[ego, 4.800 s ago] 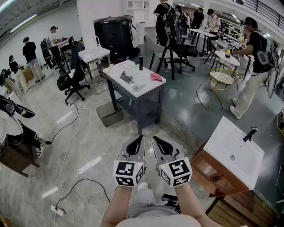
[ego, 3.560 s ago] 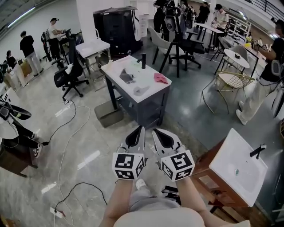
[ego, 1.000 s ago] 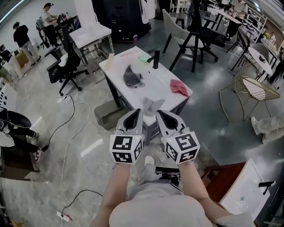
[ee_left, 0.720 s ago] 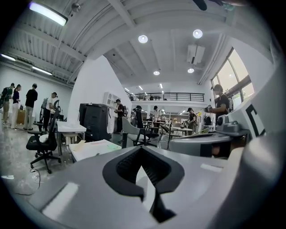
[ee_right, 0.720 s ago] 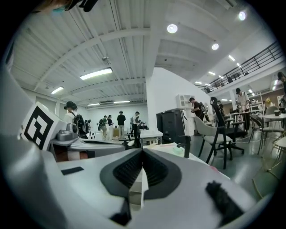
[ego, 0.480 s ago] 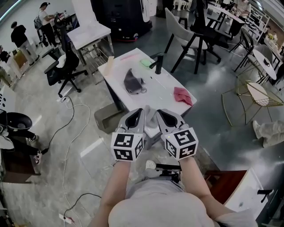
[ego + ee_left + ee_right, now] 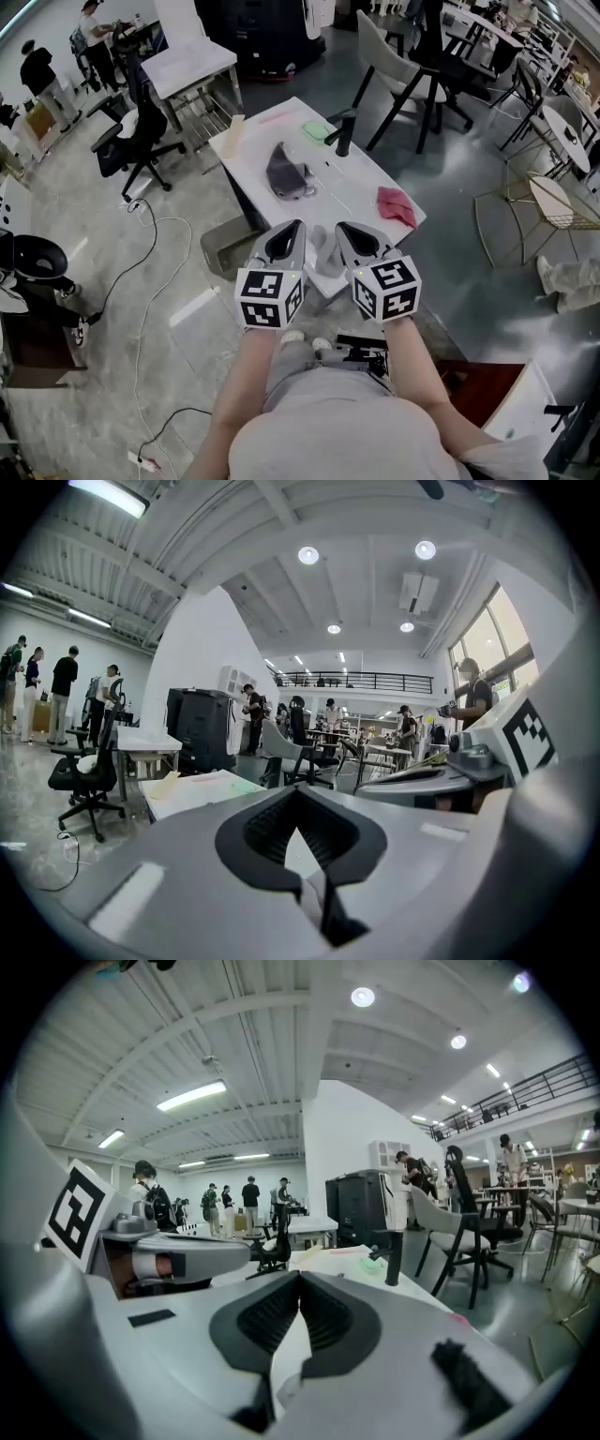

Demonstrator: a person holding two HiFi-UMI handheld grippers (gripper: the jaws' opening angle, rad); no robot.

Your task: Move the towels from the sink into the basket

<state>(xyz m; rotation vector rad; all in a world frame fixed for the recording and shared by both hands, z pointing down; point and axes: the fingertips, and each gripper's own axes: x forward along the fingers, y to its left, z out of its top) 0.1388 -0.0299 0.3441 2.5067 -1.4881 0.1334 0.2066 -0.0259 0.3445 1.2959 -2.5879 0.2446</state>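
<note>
A white sink table with a black faucet stands just ahead. On it lie a dark grey towel, a pink towel and a pale grey towel at the near edge. A green cloth lies beside the faucet. My left gripper and right gripper are side by side, pointing over the near edge on either side of the pale towel. Both are shut with nothing between the jaws, as the left gripper and right gripper views show. The faucet rises beyond the right jaws.
A grey bin sits on the floor at the table's left foot. A black office chair and a floor cable are to the left, black chairs behind, a gold wire chair to the right. People stand far back.
The sink table has come much closer in the head view. Both grippers, still side by side and shut, now reach over its near edge by the pale grey towel.
</note>
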